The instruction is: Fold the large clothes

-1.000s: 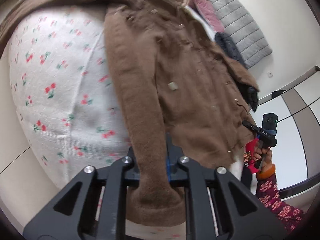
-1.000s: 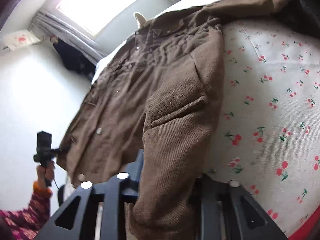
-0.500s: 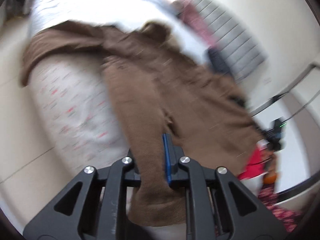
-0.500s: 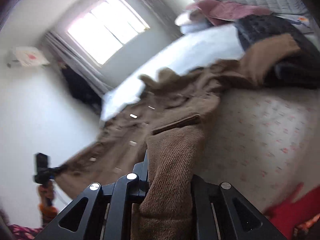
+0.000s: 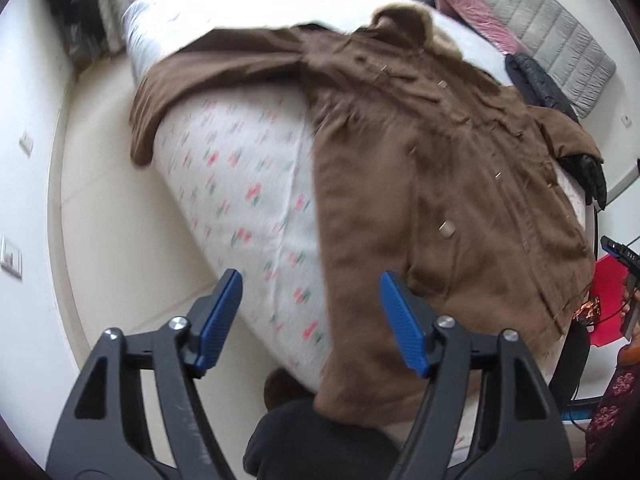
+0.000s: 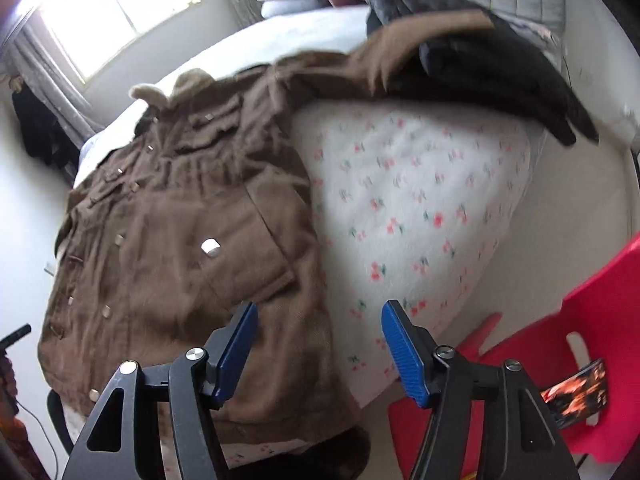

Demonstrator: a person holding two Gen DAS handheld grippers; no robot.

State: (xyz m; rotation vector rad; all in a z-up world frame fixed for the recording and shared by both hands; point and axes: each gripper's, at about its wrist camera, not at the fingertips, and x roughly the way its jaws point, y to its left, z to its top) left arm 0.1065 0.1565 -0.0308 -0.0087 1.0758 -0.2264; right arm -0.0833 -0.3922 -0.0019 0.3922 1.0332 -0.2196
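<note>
A large brown coat (image 5: 432, 168) (image 6: 168, 232) lies spread front-up on a bed with a cherry-print sheet (image 5: 248, 184) (image 6: 416, 208). Its hem hangs over the near edge of the bed, and one sleeve (image 5: 208, 72) stretches out to the left. My left gripper (image 5: 310, 312) hovers above the hem's left corner; its jaws are opening and nothing is between the blue pads. My right gripper (image 6: 318, 344) hovers above the hem's right corner; its jaws are opening too, with nothing between them.
A black jacket (image 6: 492, 64) lies on the coat's other sleeve at the bed's right side. Pillows and a grey quilted headboard (image 5: 552, 28) are at the far end. A red plastic chair (image 6: 568, 352) stands right of the bed. Pale floor (image 5: 120, 240) runs along the left.
Both grippers have let go of the coat's hem corners and opened. Both have risen and drawn back, so the hem now hangs loose over the bed's edge.
</note>
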